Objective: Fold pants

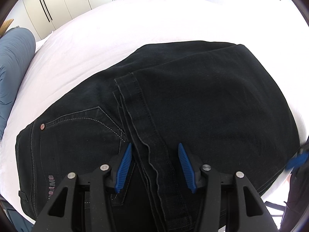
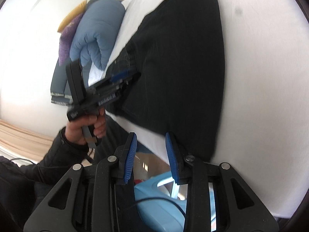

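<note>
pants: black jeans [image 1: 193,104] lying flat on white bed [image 1: 135,29], near the bed's front edge; in right wrist view same pants [image 2: 183,67] reach close to that edge.
fold so far: looks like already doubled. Leg hems w/ stitched edges lie on top across the seat, just beside back pocket [image 1: 81,135] & rivet [image 1: 42,126]. So legs brought over to the waistband end, I judge.
left to do: prob. one more fold to make a compact stack, plus smoothing; top layer's hem edges sit a bit uneven. Can't tell how many folds are intended.
long axis: in left wrist view runs left-right across the frame, waistband/pocket end at left, folded end at right. Hem strip crosses it, running from near the tool up toward mid-frame.
left tool [image 1: 154,164]: jaws apart, straddling the hem strip, pads either side w/ gaps to the cloth. Not pinching, open, low over the fabric; contact w/ cloth under the tips can't tell.
right tool [image 2: 150,154]: jaws partly apart, nothing between them, only bed edge & a light blue object [image 2: 160,203] below seen through the gap. Off the pants, out past bed edge; frame blurred.
person: hand [image 2: 85,129] in dark sleeve holding left tool's handle.
other: blue duvet [image 2: 96,36] bundled at far side of bed, well apart from pants; wardrobe [image 1: 58,3] behind.
</note>
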Motion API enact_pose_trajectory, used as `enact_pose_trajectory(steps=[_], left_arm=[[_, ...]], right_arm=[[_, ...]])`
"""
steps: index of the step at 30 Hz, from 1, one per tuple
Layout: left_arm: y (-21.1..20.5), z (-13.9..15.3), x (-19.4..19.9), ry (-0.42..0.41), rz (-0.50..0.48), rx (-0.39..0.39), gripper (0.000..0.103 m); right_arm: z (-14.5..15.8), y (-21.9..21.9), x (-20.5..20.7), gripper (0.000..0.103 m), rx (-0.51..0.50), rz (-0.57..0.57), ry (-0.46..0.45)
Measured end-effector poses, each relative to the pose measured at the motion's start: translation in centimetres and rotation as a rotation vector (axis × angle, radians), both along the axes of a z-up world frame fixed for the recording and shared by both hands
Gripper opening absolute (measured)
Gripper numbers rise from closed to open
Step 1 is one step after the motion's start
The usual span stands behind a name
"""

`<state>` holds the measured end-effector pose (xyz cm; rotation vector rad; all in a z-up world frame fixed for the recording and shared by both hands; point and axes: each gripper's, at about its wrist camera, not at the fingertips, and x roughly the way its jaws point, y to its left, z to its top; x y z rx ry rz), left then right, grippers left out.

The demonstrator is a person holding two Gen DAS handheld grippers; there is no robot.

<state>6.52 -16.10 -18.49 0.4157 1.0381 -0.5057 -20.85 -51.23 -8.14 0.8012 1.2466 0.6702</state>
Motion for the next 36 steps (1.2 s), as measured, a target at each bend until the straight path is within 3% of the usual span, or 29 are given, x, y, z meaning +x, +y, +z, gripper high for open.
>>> enact_pose_trajectory(steps=[3,7,11,14,19,21,24,28,31,33,36], left_arm=[[0.4,-0.1,-0.3,-0.009,0.005,-0.015,0.053],[0.9,-0.1,-0.7,-0.024,0.018,-0.046,0.053],[2.1,-0.2,-1.4,-0.053,0.033,-0.099,0.053],[3.0,-0.4,-2.0,-0.06,0.057,-0.14,0.053],[4.0,-0.5,-2.9,-0.072,0.087,-0.167,0.053],[4.4,-0.5,-3.2,-0.065,0.092,-0.177,0.053],[4.9,-0.4,-3.5,-0.055,0.089,-0.196,0.053],[5.5,-0.2,-3.6,-0.046,0.089,-0.219,0.053],[7.1,0.8,-4.1,-0.019,0.123,-0.273,0.056],[9.4,1.8,-5.0,-0.031,0.19,-0.3,0.068],[14.3,3.4,-6.1,-0.04,0.323,-0.383,0.073]], right_arm=[[-1.1,2.0,-2.1,0.03,-0.116,0.105,0.053],[1.7,2.4,-3.8,0.033,0.001,0.076,-0.021],[6.4,1.6,-0.3,0.033,0.087,0.005,-0.15],[7.7,1.7,4.5,0.033,0.11,-0.031,-0.186],[3.6,3.9,13.0,0.033,0.094,-0.077,-0.017],[0.8,5.0,15.5,0.048,0.081,-0.099,0.086],[-0.1,5.1,17.5,0.047,0.102,-0.149,0.07],[0.3,5.8,18.4,0.045,0.051,-0.151,0.056],[1.8,6.5,18.2,0.053,-0.001,-0.156,0.046],[2.8,7.1,18.0,0.078,0.008,-0.178,0.035],[3.9,9.7,17.5,0.082,0.045,-0.173,0.019]])
